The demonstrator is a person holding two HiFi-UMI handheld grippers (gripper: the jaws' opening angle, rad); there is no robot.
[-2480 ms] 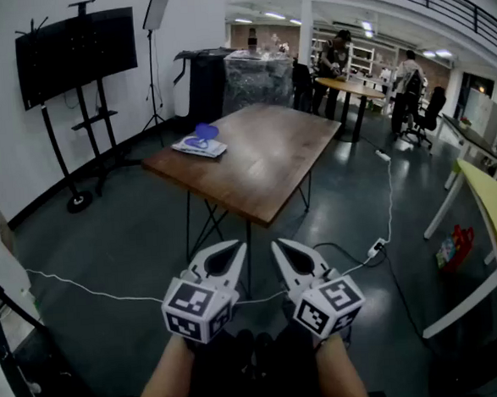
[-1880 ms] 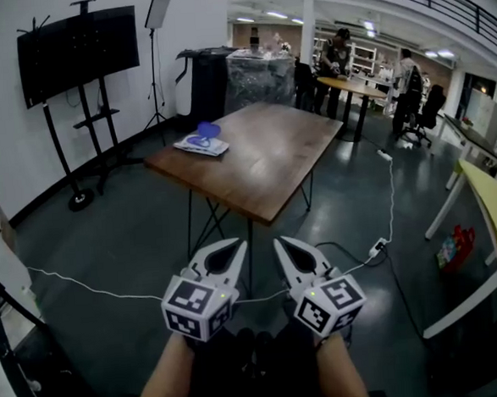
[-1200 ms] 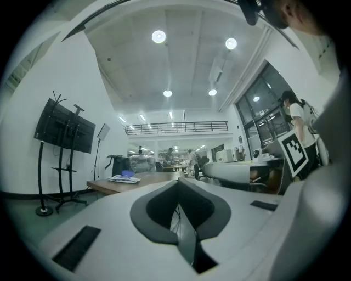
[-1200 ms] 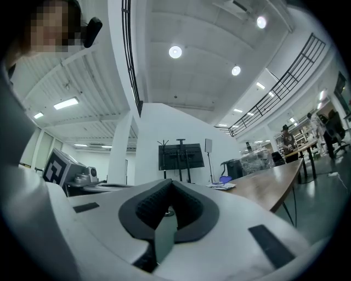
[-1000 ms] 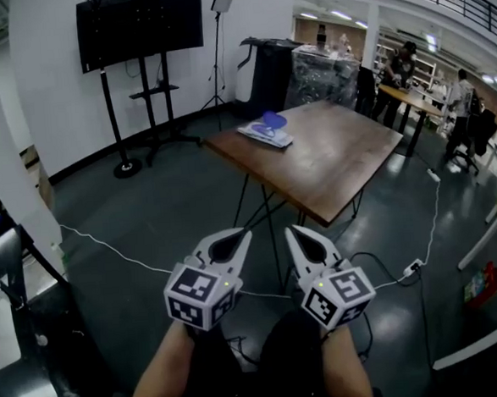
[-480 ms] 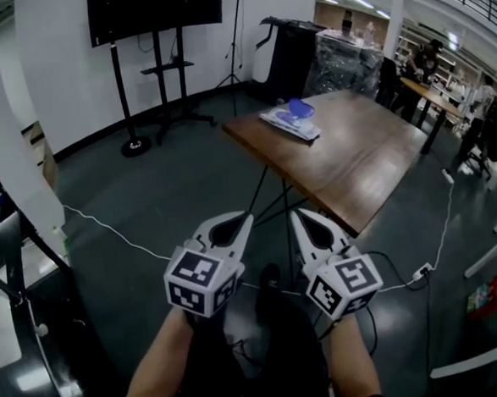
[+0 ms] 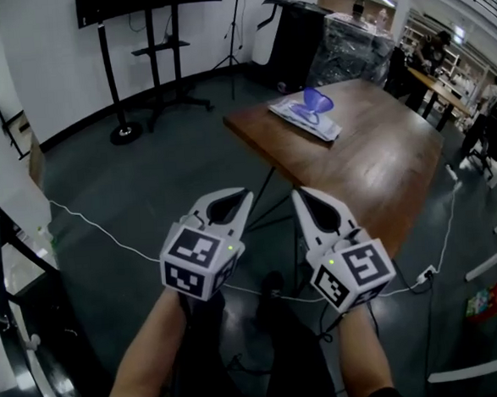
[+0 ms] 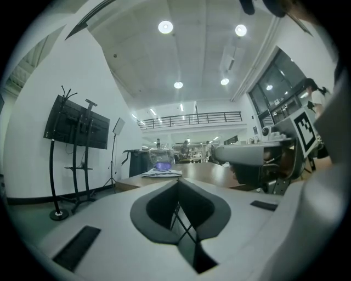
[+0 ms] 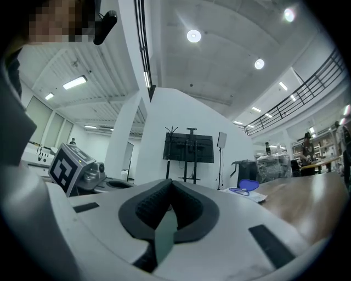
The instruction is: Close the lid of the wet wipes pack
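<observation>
The wet wipes pack (image 7: 301,118) lies near the far left corner of the brown table (image 7: 373,163), its blue lid (image 7: 316,101) standing up open. Both grippers are held level over the floor, well short of the table. In the head view my left gripper (image 7: 245,195) and right gripper (image 7: 299,194) sit side by side, jaws shut and empty. The left gripper view shows the pack (image 8: 162,172) far beyond the closed left gripper (image 8: 178,181). The right gripper view has the pack (image 9: 245,191) off to the right of the shut right gripper (image 9: 170,183).
A screen on a wheeled stand (image 7: 149,48) and a black cabinet (image 7: 292,37) stand behind the table. A white cable (image 7: 98,234) runs across the dark floor, with a power strip (image 7: 427,272) at the right. People work at far tables (image 7: 430,66). A dark rack (image 7: 12,337) is close on my left.
I have moved closer to the table, so the pack looks larger and nearer. Both grippers travelled forward with me and stayed shut.
</observation>
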